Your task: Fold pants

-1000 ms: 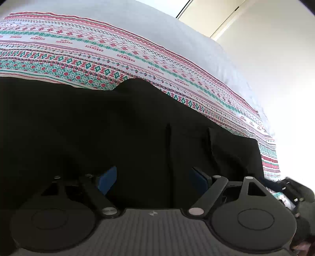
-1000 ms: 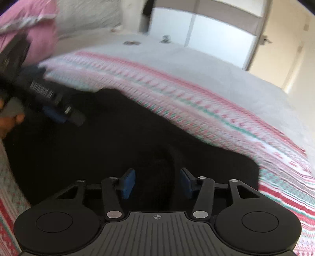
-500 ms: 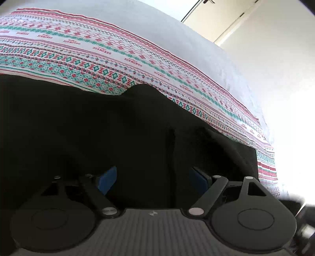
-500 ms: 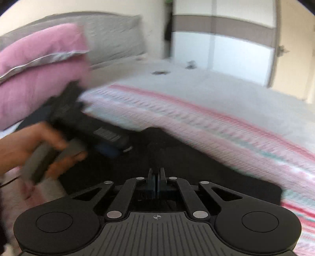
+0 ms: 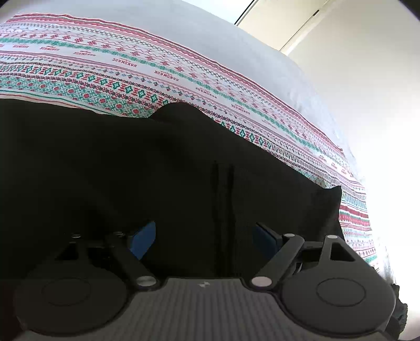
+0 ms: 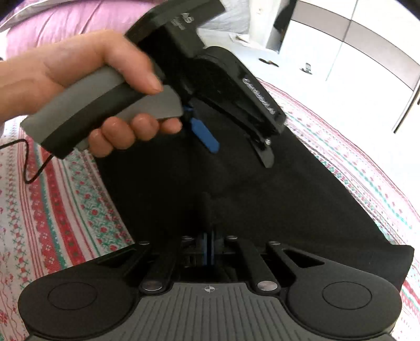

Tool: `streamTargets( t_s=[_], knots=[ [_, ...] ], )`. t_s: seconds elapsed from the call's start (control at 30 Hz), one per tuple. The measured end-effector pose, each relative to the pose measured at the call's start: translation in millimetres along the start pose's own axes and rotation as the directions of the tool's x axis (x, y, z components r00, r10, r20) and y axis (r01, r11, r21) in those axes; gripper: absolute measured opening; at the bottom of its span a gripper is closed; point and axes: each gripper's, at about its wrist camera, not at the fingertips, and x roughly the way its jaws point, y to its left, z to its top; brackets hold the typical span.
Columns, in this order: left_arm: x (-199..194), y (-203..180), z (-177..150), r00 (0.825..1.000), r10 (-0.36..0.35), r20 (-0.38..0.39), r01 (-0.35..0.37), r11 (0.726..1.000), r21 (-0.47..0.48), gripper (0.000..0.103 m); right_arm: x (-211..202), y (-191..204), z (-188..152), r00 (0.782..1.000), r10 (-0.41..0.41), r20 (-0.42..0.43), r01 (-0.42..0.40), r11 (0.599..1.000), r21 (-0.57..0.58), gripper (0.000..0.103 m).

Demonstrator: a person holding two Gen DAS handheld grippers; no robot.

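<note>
Tongs on the right (image 6: 208,249) are clenched, their two blue pads pressed flat together; whether a pinch of cloth lies between them cannot be told, since everything around them is black. Their jaws have just been closing. Beyond them lie the black fabric pants (image 6: 262,199), spread flat across the patterned bedspread (image 6: 60,199), a white cover with red and teal knit-style bands. In the right wrist view the dark cloth widens toward the camera and ends at a squared corner at the lower right.

Above the pants in that same view, a person's left hand (image 6: 86,76) grips the grey handle of the other tool, fingers curled under it, and the left tongs (image 6: 236,147) hang over the black cloth with one blue pad and one black finger well apart, nothing between them. A thin black cable (image 6: 29,162) trails from the handle across the bedspread.

From the left wrist view, the left tongs (image 5: 203,236) stand released, with the blue pads (image 5: 143,237) wide and black pants (image 5: 157,170) filling the lower half of the picture beneath them. A straight seam or fold line runs up the cloth between the pads. Past the pants' far edge the bedspread (image 5: 157,68) shows its bands. A pink pillow (image 6: 65,23) sits at the head of the bed.
</note>
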Motion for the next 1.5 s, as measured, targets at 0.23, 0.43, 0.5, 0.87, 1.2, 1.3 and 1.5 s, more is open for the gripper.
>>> streamTargets(
  t_s=[0.23,0.43,0.5,0.87,1.2,1.3,1.5],
  knots=[
    [1,0,-3,0.998,-0.06,-0.007,0.06,0.998,-0.02,0.078,-13,4,-4,0.999,0.034,-0.007,-0.035,0.999,-0.035,0.039],
    [7,-10,-9,0.994,-0.111,-0.02,0.111,0.994,-0.008,0.078,11,18,10,0.999,0.03,-0.029,-0.031,0.999,-0.016,0.053],
    [10,-14,-11,0.994,-0.109,-0.023,0.109,0.994,0.01,0.078,23,15,12,0.998,0.031,-0.049,-0.029,0.999,0.032,0.048],
    [16,-15,-13,0.992,-0.12,-0.027,0.121,0.992,0.026,0.073,2,9,29,0.998,0.053,0.029,-0.057,0.981,0.183,0.011],
    [24,-15,-17,0.997,-0.077,-0.019,0.078,0.996,0.05,0.012,-10,21,31,0.995,0.047,0.083,-0.058,0.988,0.14,0.01],
    [26,-7,-15,0.995,-0.096,-0.023,0.096,0.995,-0.002,0.012,2,21,26,0.998,0.019,0.055,-0.026,0.991,0.131,0.006],
    [25,-11,-15,0.996,-0.092,-0.013,0.092,0.996,0.005,0.021,20,27,13,0.999,-0.028,-0.022,0.029,0.997,0.072,0.017]
  ],
)
